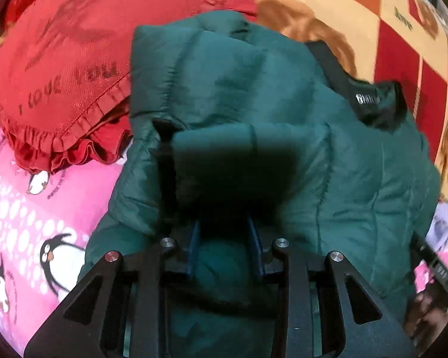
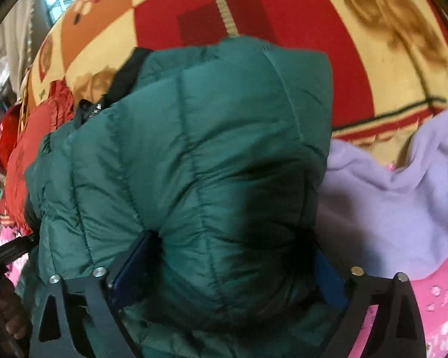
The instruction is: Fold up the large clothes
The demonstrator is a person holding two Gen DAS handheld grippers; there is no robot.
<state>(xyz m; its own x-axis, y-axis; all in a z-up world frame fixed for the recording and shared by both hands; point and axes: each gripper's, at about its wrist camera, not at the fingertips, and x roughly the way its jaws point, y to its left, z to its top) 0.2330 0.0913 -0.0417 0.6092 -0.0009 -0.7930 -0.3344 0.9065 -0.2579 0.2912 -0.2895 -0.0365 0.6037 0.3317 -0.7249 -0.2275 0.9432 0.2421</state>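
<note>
Jaws of right gripper (image 2: 233, 262) stand wide around a puffy fold of green down jacket (image 2: 194, 155), pads pressing it; left gripper (image 1: 225, 238) is narrowed on a jacket fold, lower centre. Jacket fills centre, red pillow (image 1: 74, 68) upper left beyond. Risk: slick padding springs open, fold slips.

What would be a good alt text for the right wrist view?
A bulky green puffer jacket fills the view, bulging between the wide-set fingers of the right tool. It lies on a red and cream blanket, beside a lilac fleece.
</note>
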